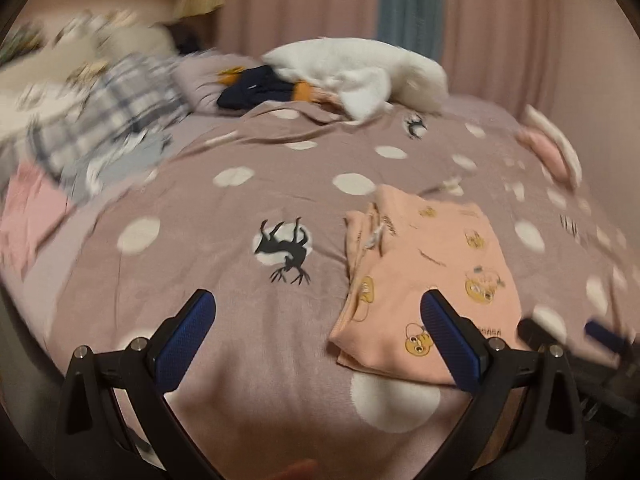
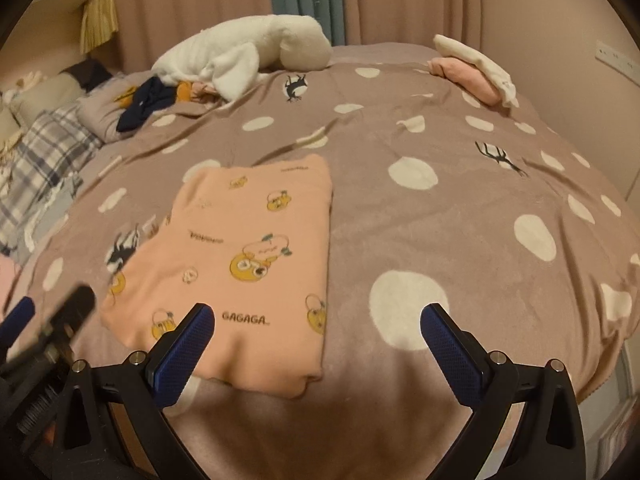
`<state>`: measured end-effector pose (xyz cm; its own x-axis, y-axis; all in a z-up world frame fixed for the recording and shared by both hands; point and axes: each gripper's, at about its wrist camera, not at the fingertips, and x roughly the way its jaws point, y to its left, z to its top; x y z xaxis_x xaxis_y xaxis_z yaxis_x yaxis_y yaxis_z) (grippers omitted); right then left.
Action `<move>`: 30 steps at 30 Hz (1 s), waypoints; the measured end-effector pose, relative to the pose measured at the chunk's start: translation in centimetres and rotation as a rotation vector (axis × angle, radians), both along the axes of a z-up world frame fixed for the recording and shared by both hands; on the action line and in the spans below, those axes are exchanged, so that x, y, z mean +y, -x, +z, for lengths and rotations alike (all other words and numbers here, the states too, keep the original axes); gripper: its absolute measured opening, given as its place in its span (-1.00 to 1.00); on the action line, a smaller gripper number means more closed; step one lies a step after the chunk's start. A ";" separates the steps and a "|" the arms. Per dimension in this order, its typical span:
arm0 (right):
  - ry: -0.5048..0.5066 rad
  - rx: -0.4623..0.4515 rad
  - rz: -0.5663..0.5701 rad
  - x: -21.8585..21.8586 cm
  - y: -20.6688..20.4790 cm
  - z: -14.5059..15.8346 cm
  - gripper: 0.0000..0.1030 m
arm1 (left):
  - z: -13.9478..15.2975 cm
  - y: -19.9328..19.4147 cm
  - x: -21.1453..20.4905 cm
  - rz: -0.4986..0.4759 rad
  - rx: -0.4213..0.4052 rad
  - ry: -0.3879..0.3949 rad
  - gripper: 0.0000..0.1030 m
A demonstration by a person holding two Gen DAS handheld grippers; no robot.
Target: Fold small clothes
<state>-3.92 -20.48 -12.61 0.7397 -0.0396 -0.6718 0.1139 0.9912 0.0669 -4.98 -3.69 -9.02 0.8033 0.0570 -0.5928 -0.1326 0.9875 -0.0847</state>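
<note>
Both tongs (image 1: 318,344) (image 2: 318,344) gape above folded peach garment (image 2: 248,264).

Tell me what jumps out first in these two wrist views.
The folded peach garment with yellow cartoon prints lies flat mid-bed on the mauve polka-dot bedspread, just ahead of both open grippers: the right gripper and the left gripper. A white plush toy sprawls at the far edge, and a small stack of folded clothes sits at the far right corner.
</note>
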 end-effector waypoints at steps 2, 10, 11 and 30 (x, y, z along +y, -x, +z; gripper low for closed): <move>0.031 0.019 0.014 0.2 -0.1 -0.6 0.98 | -0.3 -0.4 0.0 -0.078 0.037 0.016 0.99; 0.048 0.018 0.030 1.3 -0.6 -1.1 0.98 | -0.2 0.1 -0.3 -0.055 0.029 -0.022 0.99; 0.043 0.020 0.035 1.3 -0.7 -1.2 0.98 | -0.2 0.1 -0.4 -0.046 0.024 -0.034 0.99; 0.025 -0.030 -0.087 -1.2 -0.8 -1.3 0.98 | 0.2 0.1 -1.4 -0.116 -0.008 -0.016 0.99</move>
